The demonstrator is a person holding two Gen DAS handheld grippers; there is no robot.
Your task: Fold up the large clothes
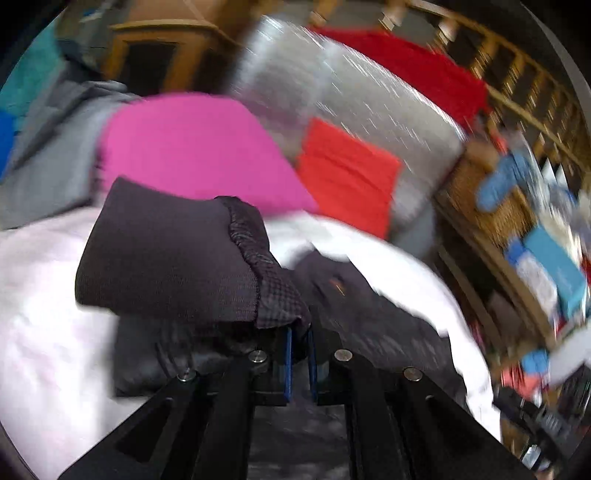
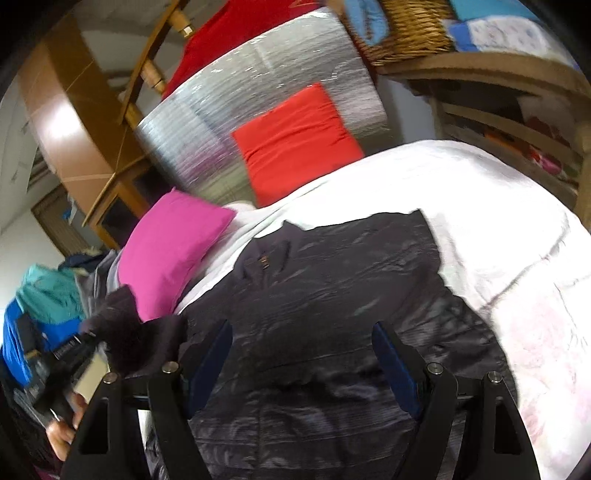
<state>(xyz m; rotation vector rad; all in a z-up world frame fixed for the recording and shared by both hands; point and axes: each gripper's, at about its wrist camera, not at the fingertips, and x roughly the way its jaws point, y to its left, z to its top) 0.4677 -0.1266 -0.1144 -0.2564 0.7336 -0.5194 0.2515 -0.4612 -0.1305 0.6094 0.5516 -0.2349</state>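
Wicker basket (image 2: pixel 406 33) on the shelf holds blue cloth (image 2: pixel 369 18).

Jacket (image 2: pixel 332 295) flat on the bed (image 2: pixel 498 221), two cushions (image 2: pixel 295 144) behind it, perhaps against a headboard.

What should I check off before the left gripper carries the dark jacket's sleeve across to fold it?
1. Left gripper clamped on the sleeve cuff: ok, the jaws are shut with dark fabric pinched between them.
2. Right gripper free to help: ok, its jaws stand wide, nothing between them, above the jacket.
3. Jacket body lies spread on the white bedcover: ok, fairly flat.
4. Landing area on the jacket clear: ok, nothing lies on it in the right wrist view.
5. Pink pillow clear of the sleeve's path: cannot tell, it sits close to the jacket's edge.
6. Grip depth on the cuff: cannot tell, the left view is blurred.
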